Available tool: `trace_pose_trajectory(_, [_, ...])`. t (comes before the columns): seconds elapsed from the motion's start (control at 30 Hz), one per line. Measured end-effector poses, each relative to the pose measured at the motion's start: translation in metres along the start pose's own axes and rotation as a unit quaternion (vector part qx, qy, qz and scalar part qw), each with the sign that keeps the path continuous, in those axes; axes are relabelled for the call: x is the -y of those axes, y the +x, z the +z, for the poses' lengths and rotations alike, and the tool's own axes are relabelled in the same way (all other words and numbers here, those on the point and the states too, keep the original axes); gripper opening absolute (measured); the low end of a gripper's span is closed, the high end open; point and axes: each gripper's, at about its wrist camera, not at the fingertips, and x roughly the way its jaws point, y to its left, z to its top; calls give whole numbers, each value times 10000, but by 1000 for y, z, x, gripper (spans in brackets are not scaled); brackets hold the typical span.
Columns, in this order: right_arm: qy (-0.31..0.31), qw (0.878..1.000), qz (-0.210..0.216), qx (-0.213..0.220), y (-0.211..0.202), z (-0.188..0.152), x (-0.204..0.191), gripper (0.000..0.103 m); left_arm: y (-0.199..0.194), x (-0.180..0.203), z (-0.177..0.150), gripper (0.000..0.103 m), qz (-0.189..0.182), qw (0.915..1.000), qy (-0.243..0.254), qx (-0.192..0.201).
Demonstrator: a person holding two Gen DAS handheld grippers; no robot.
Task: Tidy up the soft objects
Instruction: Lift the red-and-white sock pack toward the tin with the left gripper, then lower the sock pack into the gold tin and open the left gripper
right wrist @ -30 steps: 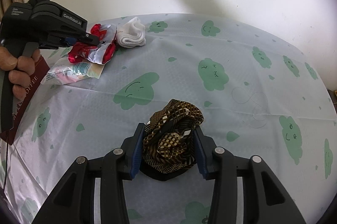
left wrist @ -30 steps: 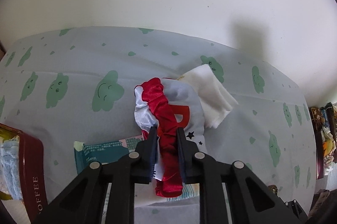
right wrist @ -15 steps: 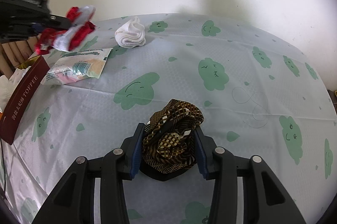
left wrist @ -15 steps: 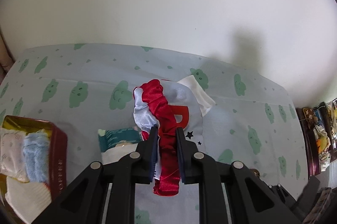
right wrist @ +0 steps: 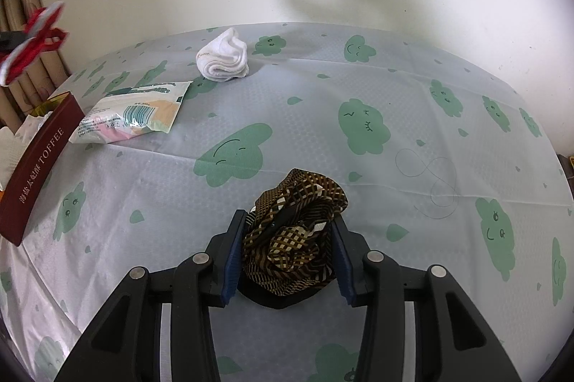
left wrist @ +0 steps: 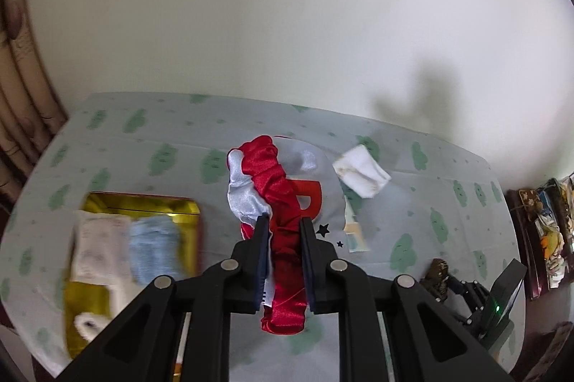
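Note:
My left gripper (left wrist: 283, 224) is shut on a red and white satin scrunchie (left wrist: 272, 181) and holds it high above the table. The scrunchie also shows at the far left of the right wrist view (right wrist: 32, 41). Below and to the left sits a gold-lined toffee tin (left wrist: 143, 202) with a white cloth (left wrist: 100, 245) and a blue cloth (left wrist: 154, 249) in it. My right gripper (right wrist: 287, 227) is shut on a brown checked scrunchie (right wrist: 297, 231) resting on the tablecloth (right wrist: 394, 102). A white folded sock (right wrist: 224, 61) lies at the back.
A tissue pack (right wrist: 132, 118) lies between the sock and the maroon tin wall (right wrist: 36, 163). A white wall stands close behind the table. Shelves with clutter (left wrist: 545, 231) are at the right. A thin hair loop (right wrist: 427, 177) lies on the cloth.
My left gripper has lifted the red and white scrunchie up and moved left, bringing the tin into fuller view. My right gripper and the brown scrunchie have not moved.

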Motion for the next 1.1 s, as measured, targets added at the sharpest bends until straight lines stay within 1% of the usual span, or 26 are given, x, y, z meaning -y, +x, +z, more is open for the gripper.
trace_pose_trajectory(0.1, [-5, 10000, -5, -1, 0, 0, 0, 42, -17, -22, 1, 17, 169, 9998, -35, 73])
trace_pose_trajectory(0.23, [-12, 10000, -10, -1, 0, 0, 0, 42, -40, -62, 3, 17, 544, 9982, -164, 206])
trace_pose_trajectory(0.43, [-20, 10000, -16, -3, 0, 0, 0, 43, -56, -115, 0, 17, 911, 9946, -440, 241])
trace_pose_trajectory(0.6, [-28, 10000, -24, -4, 0, 0, -1, 43, -47, -138, -15, 17, 1091, 9927, -518, 44])
trace_pose_trajectory(0.77, [-30, 10000, -26, -5, 0, 0, -1, 43, -26, -153, -34, 17, 1019, 9928, -572, -276])
trace_pose_trajectory(0.8, [-32, 10000, -28, -5, 0, 0, 0, 43, -22, -154, -37, 17, 1056, 9924, -551, -319])
trace_pose_trajectory(0.87, [-29, 10000, -25, -5, 0, 0, -1, 43, -16, -156, -42, 17, 1116, 9919, -495, -352])
trace_pose_trajectory(1.1, [-32, 10000, -28, -6, 0, 0, -1, 43, -1, -172, -49, 17, 1297, 9890, -567, -435])
